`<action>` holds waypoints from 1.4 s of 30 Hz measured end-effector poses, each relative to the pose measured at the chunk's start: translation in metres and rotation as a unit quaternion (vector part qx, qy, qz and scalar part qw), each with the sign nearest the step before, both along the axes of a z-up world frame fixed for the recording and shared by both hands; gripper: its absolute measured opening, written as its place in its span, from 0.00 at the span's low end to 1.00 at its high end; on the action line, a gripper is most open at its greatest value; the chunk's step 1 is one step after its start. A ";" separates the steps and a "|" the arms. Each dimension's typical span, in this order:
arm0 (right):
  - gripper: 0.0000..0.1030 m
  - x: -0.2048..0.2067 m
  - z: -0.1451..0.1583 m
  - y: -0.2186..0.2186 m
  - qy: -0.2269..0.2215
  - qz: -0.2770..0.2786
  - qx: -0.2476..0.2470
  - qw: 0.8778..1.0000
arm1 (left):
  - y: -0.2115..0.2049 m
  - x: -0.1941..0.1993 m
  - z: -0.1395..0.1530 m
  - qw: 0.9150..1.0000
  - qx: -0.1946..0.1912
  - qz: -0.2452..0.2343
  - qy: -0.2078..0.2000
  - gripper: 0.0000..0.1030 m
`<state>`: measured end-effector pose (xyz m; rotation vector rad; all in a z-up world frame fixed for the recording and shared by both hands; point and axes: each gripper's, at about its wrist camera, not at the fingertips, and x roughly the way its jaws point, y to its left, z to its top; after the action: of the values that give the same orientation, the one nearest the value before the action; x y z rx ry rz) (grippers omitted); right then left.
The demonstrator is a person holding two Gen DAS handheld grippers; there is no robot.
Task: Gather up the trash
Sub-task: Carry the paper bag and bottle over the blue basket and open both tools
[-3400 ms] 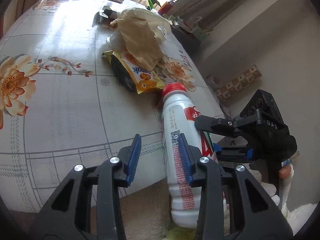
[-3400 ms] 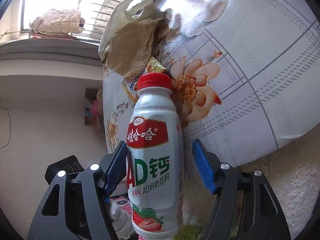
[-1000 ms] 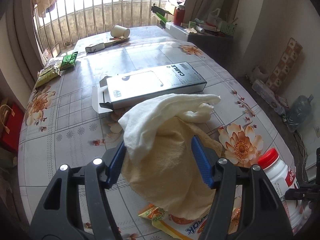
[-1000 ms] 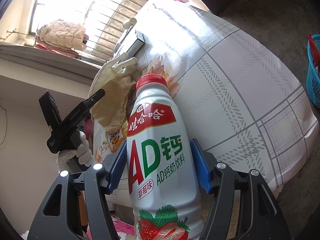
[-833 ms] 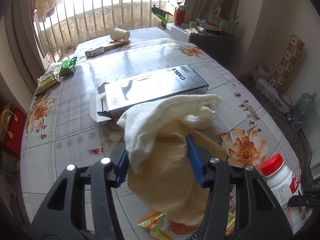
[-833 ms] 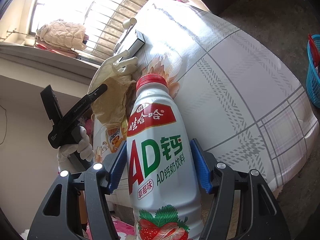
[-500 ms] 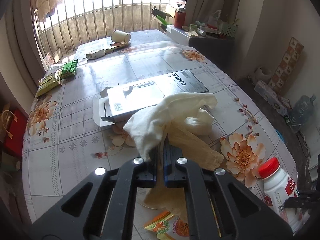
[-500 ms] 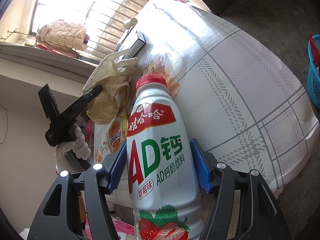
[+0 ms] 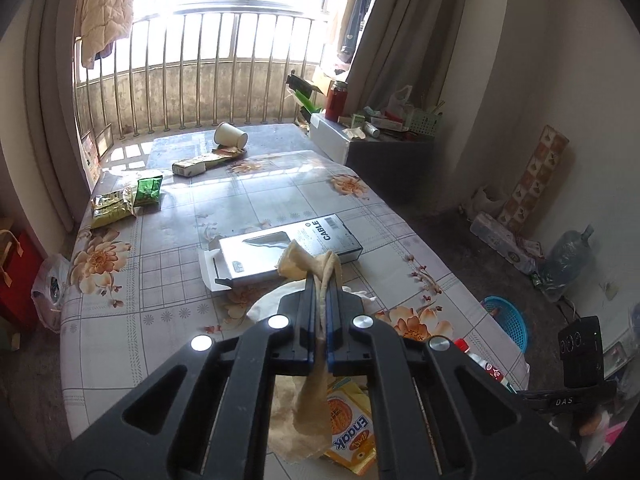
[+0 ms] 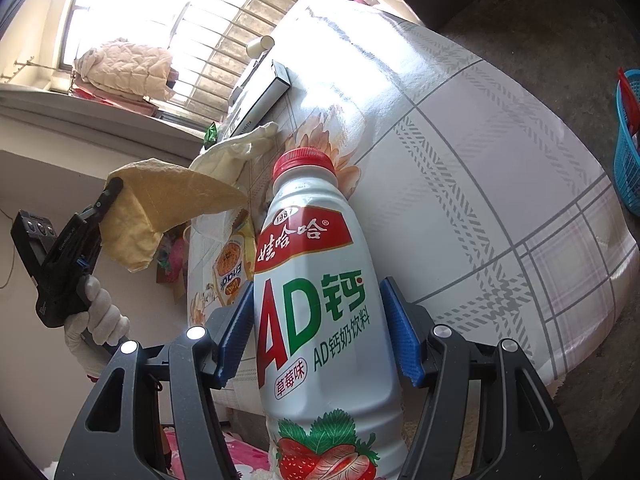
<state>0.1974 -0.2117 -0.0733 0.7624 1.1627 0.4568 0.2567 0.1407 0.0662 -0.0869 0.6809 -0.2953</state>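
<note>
Worktop point(image 9: 280, 192): a floral-patterned cloth covers it; litter is scattered from the near edge to the window end.
Cable box point(image 9: 288, 250): flat grey carton lying in mid-worktop, its long axis running left to right in the left wrist view, one end flap open.
Drink bottle point(image 10: 320, 300): white, red-capped, strawberry label. It stands upright between the fingers of the right gripper point(image 10: 320, 332), cap away from the camera, off the worktop's near edge.
Right gripper fingers: grasping the bottle around its lower body, blue pads point(image 10: 240, 328) against both sides.
Yellow wrapper point(image 9: 316, 420): a limp, crumpled sheet, the piece now being collected. It hangs clear of the worktop from the left gripper point(image 9: 320, 312), its long axis dropping downward from the tips, a short tuft sticking out ahead of them.
Left gripper fingers: clenched tight on a fold of the wrapper, almost no gap.
Snack packet point(image 9: 352, 428): orange, flat on the worktop just below the hanging wrapper, the nearest loose piece to the left gripper.
White glove point(image 10: 240, 146): crumpled beside the cable box.
Far litter: paper cup point(image 9: 230, 136), green packets point(image 9: 128, 198), well away at the window end.
Key relation: both hands are loaded, so I judge the next move is a carry-off. A blue basket point(image 9: 506, 320) stands on the floor on the right; whether it is the bin I cannot tell.
</note>
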 end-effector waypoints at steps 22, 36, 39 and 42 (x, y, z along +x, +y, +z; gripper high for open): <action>0.58 -0.054 0.028 -0.102 -0.053 -0.107 0.084 0.989 | -0.128 -0.048 0.055 0.989 -0.029 -0.141 -0.033 0.02; 0.58 -0.133 -0.014 -0.278 -0.033 -0.326 0.066 0.942 | -0.375 -0.017 -0.012 0.948 -0.002 -0.308 0.084 0.02; 0.58 -0.141 -0.032 -0.318 -0.014 -0.371 0.068 0.926 | -0.437 -0.005 -0.048 0.935 0.015 -0.330 0.129 0.02; 0.58 -0.137 -0.054 -0.351 0.009 -0.404 0.071 0.912 | -0.491 0.007 -0.090 0.919 0.026 -0.346 0.186 0.02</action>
<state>0.0602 -0.5626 -0.1277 1.2895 0.7383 -0.1663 0.2632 -0.3507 -0.0235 0.1613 1.0897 -0.9586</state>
